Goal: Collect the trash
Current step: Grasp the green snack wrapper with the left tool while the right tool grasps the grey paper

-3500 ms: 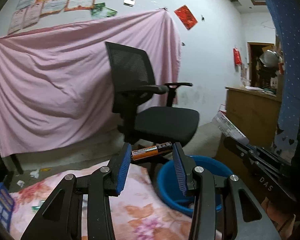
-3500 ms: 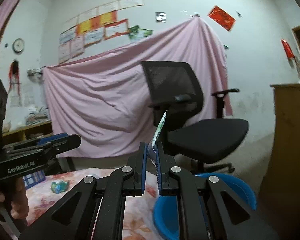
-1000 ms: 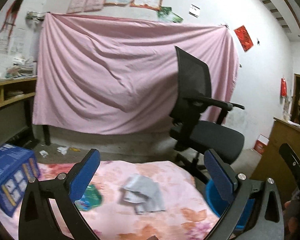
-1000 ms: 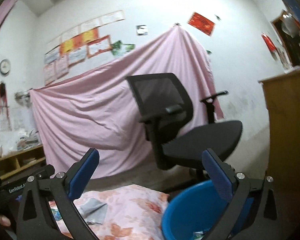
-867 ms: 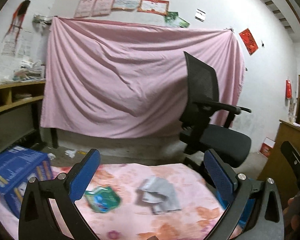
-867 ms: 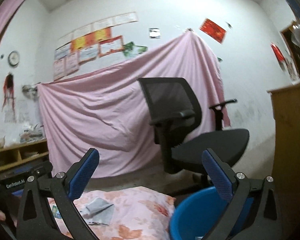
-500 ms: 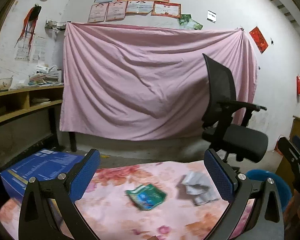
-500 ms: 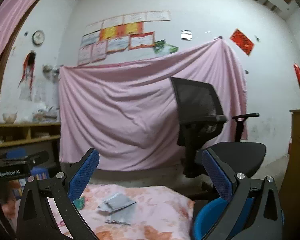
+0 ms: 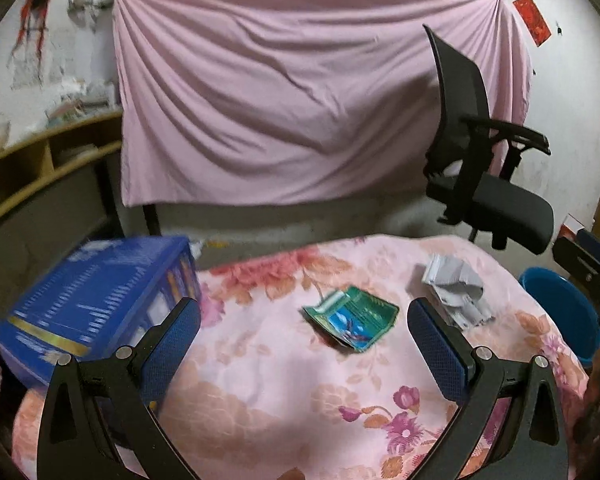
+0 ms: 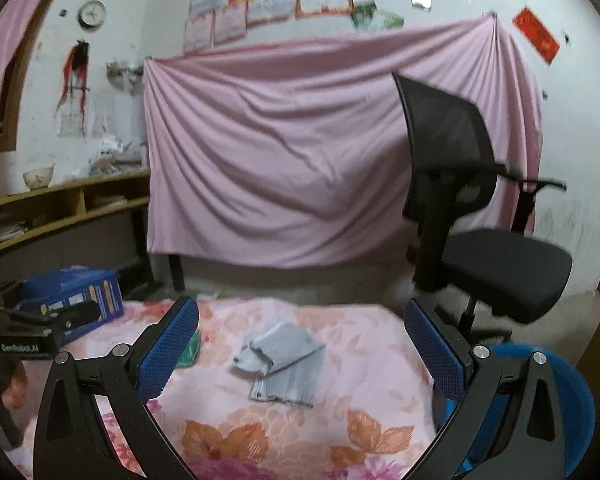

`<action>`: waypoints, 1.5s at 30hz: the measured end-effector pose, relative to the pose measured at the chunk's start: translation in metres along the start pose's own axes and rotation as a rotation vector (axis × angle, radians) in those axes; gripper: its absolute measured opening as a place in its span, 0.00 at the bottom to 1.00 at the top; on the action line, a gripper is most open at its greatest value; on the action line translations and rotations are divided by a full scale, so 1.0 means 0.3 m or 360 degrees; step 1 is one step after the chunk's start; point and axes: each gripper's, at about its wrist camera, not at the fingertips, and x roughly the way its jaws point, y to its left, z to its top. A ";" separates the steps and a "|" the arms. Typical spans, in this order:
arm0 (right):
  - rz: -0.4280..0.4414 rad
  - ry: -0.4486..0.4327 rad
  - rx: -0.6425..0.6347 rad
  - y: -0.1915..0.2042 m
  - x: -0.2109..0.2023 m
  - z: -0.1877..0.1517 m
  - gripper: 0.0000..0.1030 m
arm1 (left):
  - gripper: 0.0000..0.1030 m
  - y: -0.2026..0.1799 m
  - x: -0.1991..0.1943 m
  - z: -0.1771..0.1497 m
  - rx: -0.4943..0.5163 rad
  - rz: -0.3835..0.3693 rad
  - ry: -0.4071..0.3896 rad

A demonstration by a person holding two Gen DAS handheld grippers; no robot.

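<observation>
in your left view, your left gripper (image 9: 303,322) hangs spread and empty over the flowered cloth (image 9: 260,380), the green wrapper (image 9: 352,316) lying between its tips. in your right view, the right gripper (image 10: 300,330) is likewise released, grey wrapper (image 10: 284,356) ahead, blue bucket (image 10: 580,392) right of the cloth. you're probably between pickups; next, lower and clamp one wrapper.

Ahead of my left claw (image 9: 303,332), between its two spread fingers, I see a green wrapper (image 9: 352,317) lying flat and open on the flowered bench (image 9: 260,364), with a blue picture on its face. A crumpled grey wrapper (image 9: 454,288) lies just beyond that claw's right finger and, in the right wrist view, straight ahead of my right claw (image 10: 300,334). The blue bin (image 10: 576,404) sits low behind the right claw's right finger, beside the bench edge.
</observation>
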 end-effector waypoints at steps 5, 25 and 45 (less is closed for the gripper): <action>0.0043 0.0226 0.0041 -0.018 0.102 -0.013 0.94 | 0.94 0.000 0.079 0.003 -0.0030 -0.0041 0.0134; 0.0190 0.0754 0.0171 -0.054 0.371 -0.079 0.23 | 0.08 0.036 0.304 -0.008 -0.0302 -0.0298 0.0584; 0.0301 0.0310 0.0171 -0.116 0.152 -0.033 0.05 | 0.00 -0.062 0.150 0.047 -0.0199 -0.0284 0.0313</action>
